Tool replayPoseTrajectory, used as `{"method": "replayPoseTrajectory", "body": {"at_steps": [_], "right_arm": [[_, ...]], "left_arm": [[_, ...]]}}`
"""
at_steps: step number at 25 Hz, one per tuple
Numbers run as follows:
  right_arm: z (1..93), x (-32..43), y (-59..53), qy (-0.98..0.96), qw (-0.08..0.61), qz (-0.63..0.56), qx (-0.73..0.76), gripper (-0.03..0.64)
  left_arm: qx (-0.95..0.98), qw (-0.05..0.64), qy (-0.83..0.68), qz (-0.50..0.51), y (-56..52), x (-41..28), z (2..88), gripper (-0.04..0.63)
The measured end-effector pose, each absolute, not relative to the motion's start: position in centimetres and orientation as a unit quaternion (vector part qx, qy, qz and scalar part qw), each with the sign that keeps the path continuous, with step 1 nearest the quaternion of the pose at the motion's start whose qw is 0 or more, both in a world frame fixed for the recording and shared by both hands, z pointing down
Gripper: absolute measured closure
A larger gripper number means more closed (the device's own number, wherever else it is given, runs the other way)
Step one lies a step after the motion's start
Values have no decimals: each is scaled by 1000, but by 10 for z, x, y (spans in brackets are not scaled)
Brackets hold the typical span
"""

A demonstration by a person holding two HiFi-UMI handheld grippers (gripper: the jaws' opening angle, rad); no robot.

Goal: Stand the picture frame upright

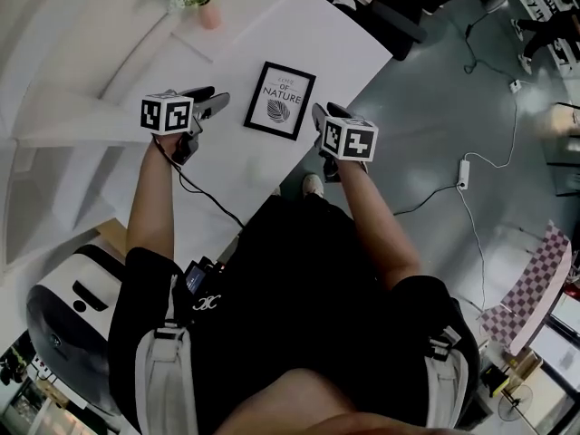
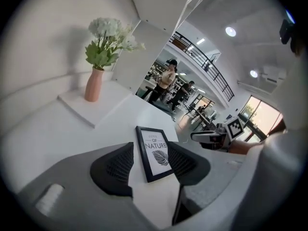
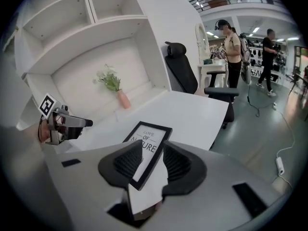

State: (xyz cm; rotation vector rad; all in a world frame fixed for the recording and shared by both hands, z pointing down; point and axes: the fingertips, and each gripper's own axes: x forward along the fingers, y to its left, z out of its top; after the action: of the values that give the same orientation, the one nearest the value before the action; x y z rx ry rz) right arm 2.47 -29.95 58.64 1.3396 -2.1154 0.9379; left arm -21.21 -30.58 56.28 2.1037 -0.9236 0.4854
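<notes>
We hold both claws over the white desk point(image 1: 227, 166), each with its jaws spread apart and clamped on nothing. The picture frame point(image 1: 280, 100) lies flat on its back with the print facing up, between the two claws. It sits just to the right of our left claw point(image 1: 217, 101) and just to the left of our right claw point(image 1: 319, 116). Seen along each claw, the frame's black edge shows in the gap between the pads, which do not press on it. Well ahead of the left claw, a pink vase of flowers point(image 1: 208, 12) stands on a raised ledge.
</notes>
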Motion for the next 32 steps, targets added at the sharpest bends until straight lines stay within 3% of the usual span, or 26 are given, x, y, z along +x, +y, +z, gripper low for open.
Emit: {"method": "replayPoseTrajectory", "body": {"at_steps": [15, 32], "right_arm": [[670, 4, -316, -707, 294, 408, 497, 492], [700, -3, -329, -674, 332, 449, 484, 518]], "left_arm": [[818, 482, -271, 160, -339, -214, 624, 374], [808, 516, -243, 148, -347, -203, 651, 374]]}}
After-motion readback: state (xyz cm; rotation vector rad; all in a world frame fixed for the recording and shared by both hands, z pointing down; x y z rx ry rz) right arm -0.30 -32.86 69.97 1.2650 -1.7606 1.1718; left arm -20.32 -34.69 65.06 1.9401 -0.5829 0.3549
